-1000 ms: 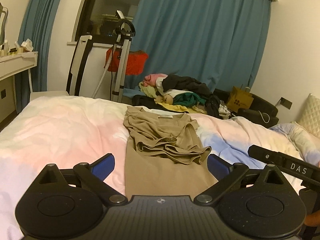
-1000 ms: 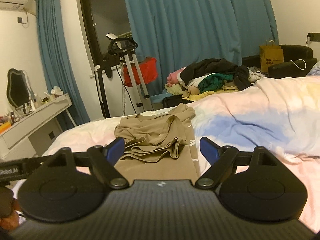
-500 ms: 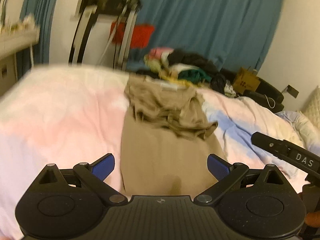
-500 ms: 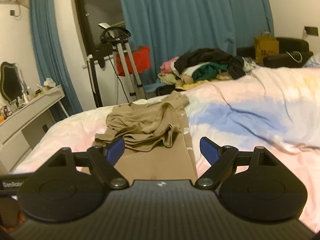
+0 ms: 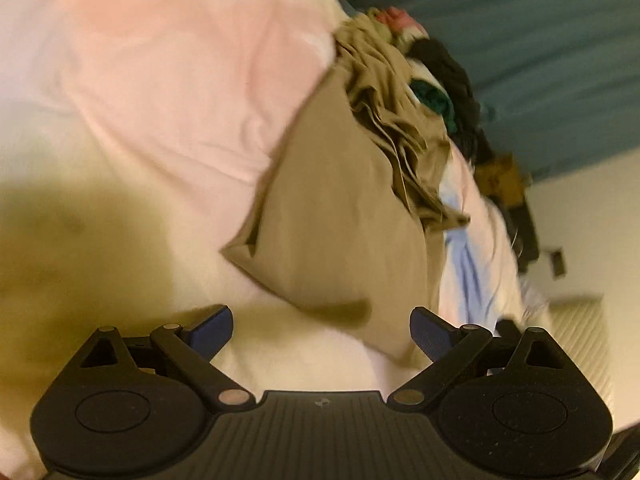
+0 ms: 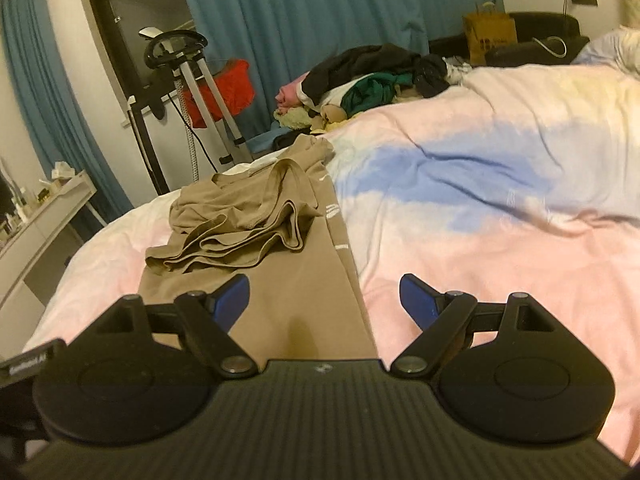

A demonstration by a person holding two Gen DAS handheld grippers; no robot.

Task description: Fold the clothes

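A tan garment (image 5: 340, 216) lies on the pastel bedspread (image 5: 160, 92), its near part flat and its far part bunched in folds (image 5: 400, 128). It also shows in the right wrist view (image 6: 304, 292), with the bunched part (image 6: 240, 220) beyond. My left gripper (image 5: 321, 326) is open, tilted down over the garment's near hem, holding nothing. My right gripper (image 6: 325, 300) is open above the garment's near right edge, holding nothing.
A pile of mixed clothes (image 6: 360, 80) lies at the bed's far end. A garment steamer stand (image 6: 192, 92), a red item (image 6: 228, 92) and blue curtains (image 6: 320, 8) stand behind. A white dresser (image 6: 36, 232) is at left. A paper bag (image 6: 488, 36) sits at the back right.
The left gripper has dropped and tilted sharply down toward the garment's near hem. The right gripper has moved forward over the garment. Both stay open.
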